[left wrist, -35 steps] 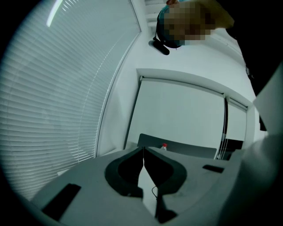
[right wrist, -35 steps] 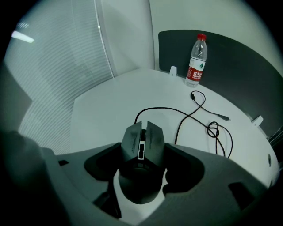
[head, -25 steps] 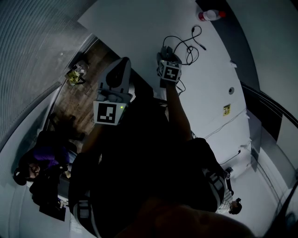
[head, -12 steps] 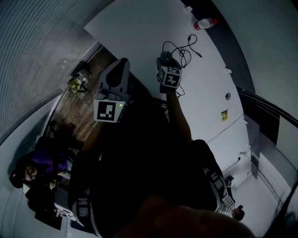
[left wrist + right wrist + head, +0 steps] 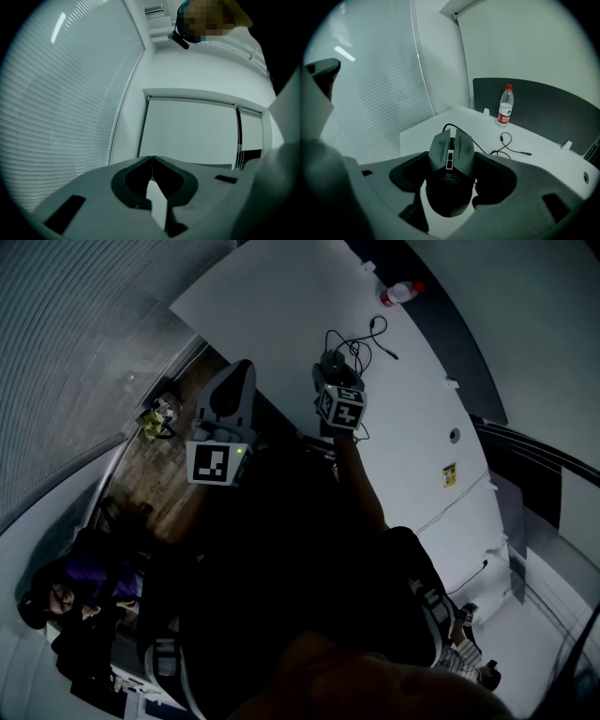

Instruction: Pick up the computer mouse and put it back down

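The right gripper (image 5: 451, 161) clamps a dark computer mouse (image 5: 451, 145) between its jaws over the near part of the white table (image 5: 423, 135). The jaws press the mouse's flanks, and its nose points toward the table's far side. Only the right gripper view shows this grip. From the head view the mouse is a dim shape past the gripper's marker cube, above the table near its edge, and neither view settles whether it is clear of the surface.

The right gripper view also shows the mouse's black cable (image 5: 506, 146) looping across the table. A water bottle (image 5: 504, 107) with a red cap stands upright at the table's far edge, against a dark partition (image 5: 543, 101).

The left gripper (image 5: 152, 164) is closed on nothing, its jaws meeting along a thin seam. Its own view looks away from the table, at window blinds (image 5: 61, 117) and a pale wall. The head view places this gripper off the table's near edge, above a strip of wooden floor (image 5: 178, 442). The head view alone shows a seated person (image 5: 84, 587), well apart from the table.
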